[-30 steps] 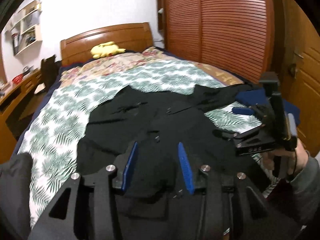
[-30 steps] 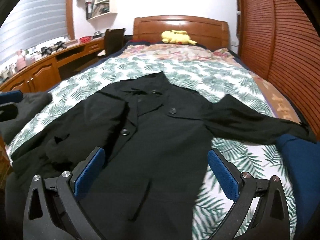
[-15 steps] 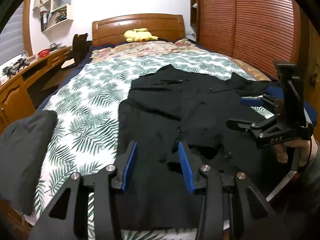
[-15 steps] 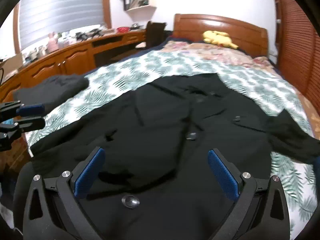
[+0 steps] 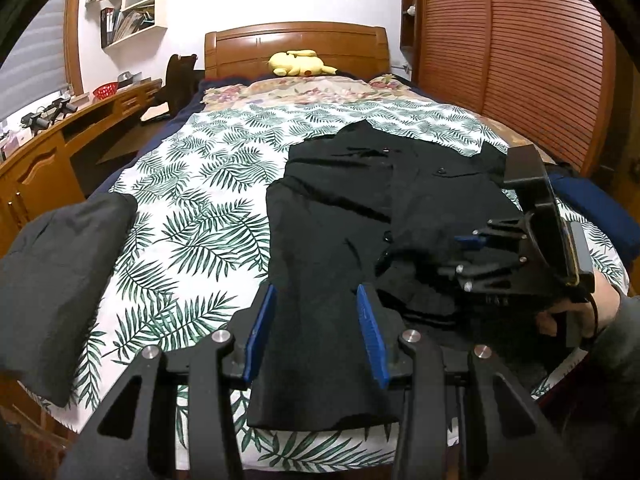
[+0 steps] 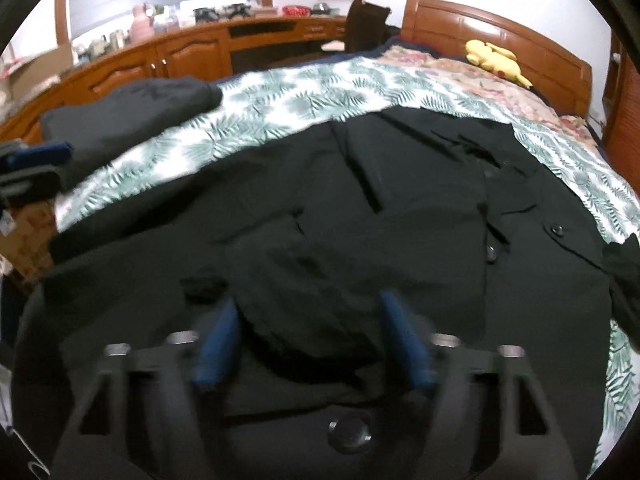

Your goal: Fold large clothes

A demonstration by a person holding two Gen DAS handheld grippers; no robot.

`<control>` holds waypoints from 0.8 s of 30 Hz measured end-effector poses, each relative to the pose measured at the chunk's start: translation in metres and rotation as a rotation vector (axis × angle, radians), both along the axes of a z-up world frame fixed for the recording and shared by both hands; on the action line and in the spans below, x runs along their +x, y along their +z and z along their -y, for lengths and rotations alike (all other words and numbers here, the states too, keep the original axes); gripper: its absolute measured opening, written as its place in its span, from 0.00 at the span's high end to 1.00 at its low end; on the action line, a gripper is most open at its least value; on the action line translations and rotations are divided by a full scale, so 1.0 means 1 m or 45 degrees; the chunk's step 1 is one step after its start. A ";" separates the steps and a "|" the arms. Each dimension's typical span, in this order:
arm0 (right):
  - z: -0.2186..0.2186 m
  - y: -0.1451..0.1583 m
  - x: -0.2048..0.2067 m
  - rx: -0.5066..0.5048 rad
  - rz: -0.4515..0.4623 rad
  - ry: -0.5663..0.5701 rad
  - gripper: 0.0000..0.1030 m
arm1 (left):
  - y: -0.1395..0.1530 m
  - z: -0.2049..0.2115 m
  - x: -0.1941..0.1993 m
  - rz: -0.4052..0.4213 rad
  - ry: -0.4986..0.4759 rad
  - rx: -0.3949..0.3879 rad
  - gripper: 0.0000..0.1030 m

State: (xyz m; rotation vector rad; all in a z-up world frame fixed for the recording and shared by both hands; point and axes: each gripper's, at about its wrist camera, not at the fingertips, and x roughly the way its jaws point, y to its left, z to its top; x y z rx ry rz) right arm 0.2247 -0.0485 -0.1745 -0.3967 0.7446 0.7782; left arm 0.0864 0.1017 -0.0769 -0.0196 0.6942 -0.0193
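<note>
Black coat (image 5: 352, 216) lies spread on the leaf-print bedspread (image 5: 192, 208) of the bed, collar toward the wooden headboard (image 5: 296, 42) and hem at the near edge, its buttons showing down the front. From the left wrist view, the left gripper (image 5: 316, 332) hovers over the hem end of the coat with its blue-padded jaws partly open and nothing between them. The right gripper (image 5: 472, 252) shows at the right of that view, held low over the coat's right side by the person's hand (image 5: 576, 312). From its own camera the right gripper (image 6: 312, 344) is blurred; its jaws stand partly apart with a raised fold of the dark cloth lying between them, but I cannot tell whether the pads touch or grip it. A folded grey garment (image 5: 56, 280) sits on the left corner of the bed, well apart from the coat. A yellow plush toy (image 5: 298, 62) rests against the headboard, and a wooden desk (image 5: 60, 148) runs along the left side of the bed.
</note>
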 end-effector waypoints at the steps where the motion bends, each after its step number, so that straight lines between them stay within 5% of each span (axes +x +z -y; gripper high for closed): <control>1: 0.003 -0.001 0.002 -0.005 -0.005 -0.010 0.65 | 0.000 0.002 0.000 0.002 -0.004 0.001 0.60; 3: 0.012 0.001 0.006 0.006 -0.003 -0.028 0.75 | 0.002 0.005 0.001 0.006 -0.013 0.003 0.60; 9: 0.056 0.027 0.007 0.124 0.045 -0.116 0.83 | 0.005 0.022 0.005 0.019 -0.054 0.001 0.60; 22: 0.185 0.056 0.010 0.240 0.069 -0.427 0.84 | 0.007 0.086 0.030 0.016 -0.183 0.002 0.60; 24: 0.201 0.056 0.012 0.251 0.058 -0.469 0.72 | 0.007 0.095 0.032 0.014 -0.200 0.003 0.60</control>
